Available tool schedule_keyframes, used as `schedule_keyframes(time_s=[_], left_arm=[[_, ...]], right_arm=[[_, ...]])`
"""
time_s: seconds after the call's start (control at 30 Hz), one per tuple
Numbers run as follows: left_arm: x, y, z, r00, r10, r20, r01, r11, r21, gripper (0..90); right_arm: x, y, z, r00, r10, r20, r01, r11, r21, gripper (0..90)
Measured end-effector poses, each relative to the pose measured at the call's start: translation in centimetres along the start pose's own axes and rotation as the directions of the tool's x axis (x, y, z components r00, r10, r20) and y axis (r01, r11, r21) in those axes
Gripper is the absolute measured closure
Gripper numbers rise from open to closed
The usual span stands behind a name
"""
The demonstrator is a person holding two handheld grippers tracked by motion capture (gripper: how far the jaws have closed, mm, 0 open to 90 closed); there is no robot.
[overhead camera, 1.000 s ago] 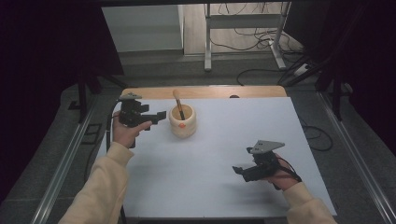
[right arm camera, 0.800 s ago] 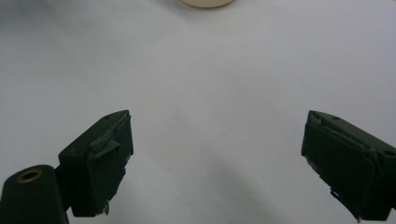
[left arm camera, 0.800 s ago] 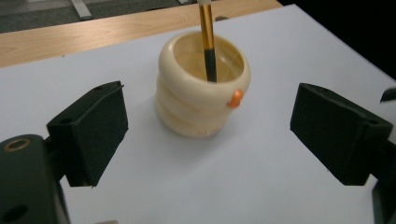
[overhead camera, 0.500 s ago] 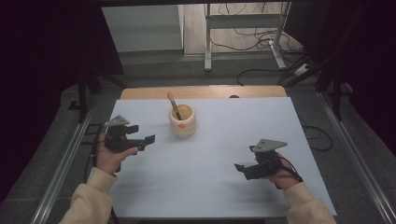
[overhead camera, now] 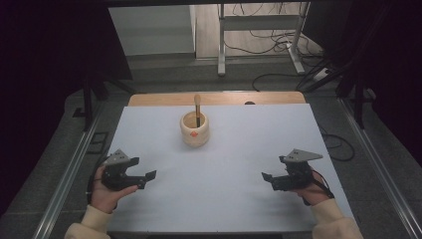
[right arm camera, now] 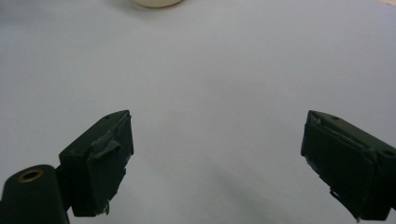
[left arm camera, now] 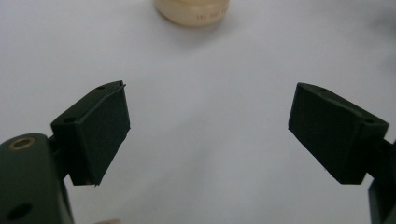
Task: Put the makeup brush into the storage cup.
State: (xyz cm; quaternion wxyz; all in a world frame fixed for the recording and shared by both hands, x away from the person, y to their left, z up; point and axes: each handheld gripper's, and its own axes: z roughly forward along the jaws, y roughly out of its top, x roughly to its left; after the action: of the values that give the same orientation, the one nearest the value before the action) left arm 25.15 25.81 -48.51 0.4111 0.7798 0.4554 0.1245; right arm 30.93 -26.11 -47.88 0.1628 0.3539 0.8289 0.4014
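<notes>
So the big white tabletop (overhead camera: 219, 199) takes up most of the high view, with a strip of bare wood along the far edge. Sitting toward the far middle of it is a small cream-coloured cup (overhead camera: 194, 129) with a wooden stick (overhead camera: 197, 107) standing in it, leaning a bit against the rim, long axis pretty much upright.

Both claws are parked at the near corners, well apart from the cup. The left claw (overhead camera: 145, 178) is released, jaws spread wide with nothing between them, and its own camera shows the cup's base (left arm camera: 192, 10) straight ahead, a little left of centre. The right claw (overhead camera: 266, 178) is also released and empty, and from its view the cup (right arm camera: 157, 3) barely peeks in at the top left.

My guess: the cup sits forward and inward from both hands, but the left one looks a touch nearer and better lined up, so that's the hand I'd expect to reach.
</notes>
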Motion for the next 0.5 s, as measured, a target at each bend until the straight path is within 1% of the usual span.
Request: schedule_keyframes(time_s=[0.03,0.1,0.2,0.23,0.5], left_arm=[[-0.2,-0.4,0.0,1.0,0.005,0.003,-0.005,1.0,0.008,13.1],[-0.6,-0.9,-0.1,0.9995,0.032,-0.006,-0.032,0.9991,0.027,12.9],[-0.9,-1.3,-0.2,0.9988,0.048,-0.007,-0.048,0.9982,0.035,12.9],[-0.9,-1.3,-0.2,0.9988,0.048,-0.006,-0.047,0.9983,0.033,12.9],[-0.8,-1.4,0.3,0.9992,0.04,-0.005,-0.04,0.9986,0.035,13.3]], right_arm=[[-0.2,-0.2,-0.2,1.0,0.006,0.007,-0.006,1.0,-0.002,9.8],[-0.5,-0.5,-0.5,0.9998,0.016,0.014,-0.016,1.0,-0.002,9.8],[-0.8,-0.8,-0.7,0.9995,0.017,0.025,-0.018,1.0,0.0,9.8],[-0.8,-0.8,-0.7,0.9994,0.022,0.025,-0.022,1.0,0.002,9.8],[-0.8,-0.9,-0.4,0.9997,0.005,0.023,-0.005,1.0,0.013,9.8]])
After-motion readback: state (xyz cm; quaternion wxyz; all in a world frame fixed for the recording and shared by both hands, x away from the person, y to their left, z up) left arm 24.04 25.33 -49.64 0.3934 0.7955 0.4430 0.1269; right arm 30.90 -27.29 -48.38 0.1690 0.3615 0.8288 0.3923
